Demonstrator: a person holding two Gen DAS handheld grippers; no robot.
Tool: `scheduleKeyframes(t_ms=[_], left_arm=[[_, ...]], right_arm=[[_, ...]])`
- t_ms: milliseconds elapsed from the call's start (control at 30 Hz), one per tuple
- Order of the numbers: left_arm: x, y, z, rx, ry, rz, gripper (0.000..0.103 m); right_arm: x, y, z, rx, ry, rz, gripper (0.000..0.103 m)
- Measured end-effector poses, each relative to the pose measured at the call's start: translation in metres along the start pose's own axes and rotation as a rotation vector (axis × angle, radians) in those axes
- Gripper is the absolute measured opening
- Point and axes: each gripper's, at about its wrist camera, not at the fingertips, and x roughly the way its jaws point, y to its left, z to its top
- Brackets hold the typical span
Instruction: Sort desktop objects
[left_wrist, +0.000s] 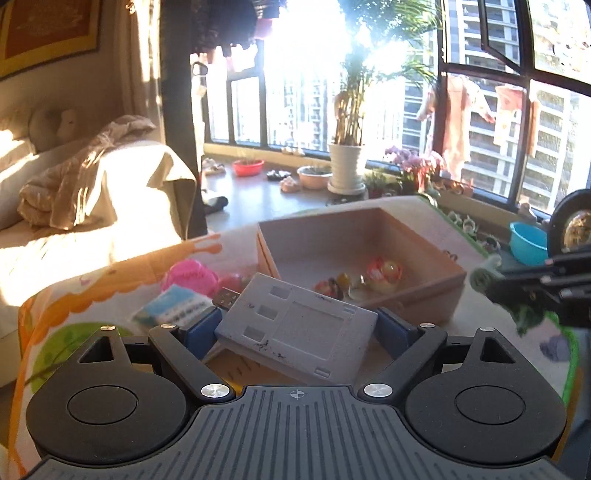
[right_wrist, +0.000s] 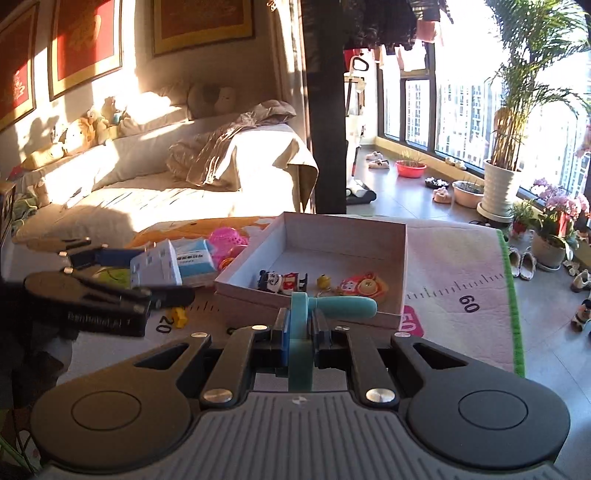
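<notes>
I see the open box (right_wrist: 400, 258) on the mat (right_wrist: 458, 258), toys (right_wrist: 282, 282) inside it, the packets (right_wrist: 194, 260) to its left.

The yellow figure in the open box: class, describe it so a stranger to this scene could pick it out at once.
Find the shallow open cardboard box on the measuring mat. On its floor lies a row of small toys: a panda train at the left, a red round charm at the right. The yellow figure sits between them, the smallest and the only plain yellow one.
</notes>
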Motion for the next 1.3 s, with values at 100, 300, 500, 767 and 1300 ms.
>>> scheduleKeyframes(t_ms=[100, 300, 500, 767, 1300], left_arm=[[0.024, -0.002, 0.021, -0.006, -0.006, -0.043, 0.093], [0.077, -0.017, 0.050, -0.008, -0.052, -0.088, 0.095], [0.065, -0.006, 0.031, -0.065, -0.032, -0.087, 0.101], [0.032, 0.040, -0.043, -0.061, 0.104, 0.030, 0.102], [0.026, 0.093, -0.079, -0.209, 0.164, 0.109, 0.103]], right_arm=[[0.004, -0.009, -0.001, 0.017, 0.011, -0.025, 0.011], [0.007, -0.020, -0.001, 0.027, 0.014, -0.059, 0.011], [0.018, -0.029, 0.011, 0.034, 0.008, -0.105, 0.011], [0.094, -0.032, 0.070, 0.049, 0.048, -0.063, 0.011], [0.180, 0.053, 0.114, -0.011, 0.239, 0.035, 0.025]])
